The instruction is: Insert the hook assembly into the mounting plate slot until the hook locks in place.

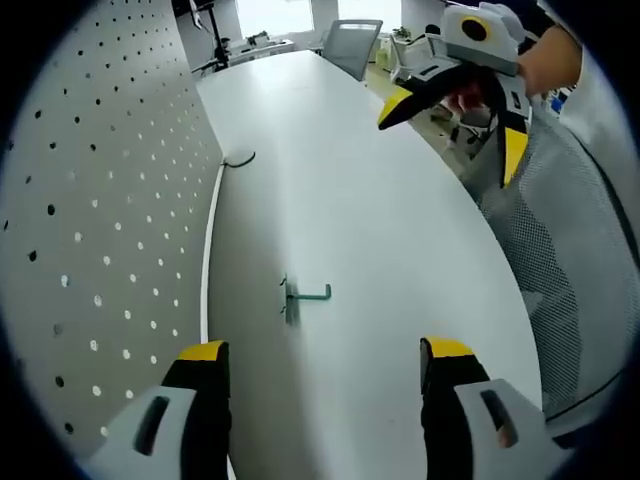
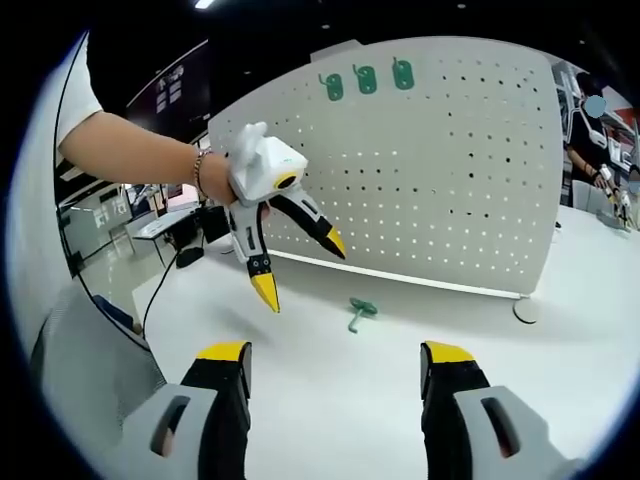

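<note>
The green hook (image 1: pixel 303 295) lies loose on the white table (image 1: pixel 380 230), near the upright pegboard (image 1: pixel 100 230) at 9 o'clock, where three green hooks (image 2: pixel 366 80) hang, while the left claw (image 1: pixel 325 350) and right claw (image 2: pixel 337 352) both gape empty.

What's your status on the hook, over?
Left gripper and right gripper both open, empty, above the table. Green hook lies loose on it, ungrasped. Pegboard upright behind, three hooks already mounted. Path clear.
</note>
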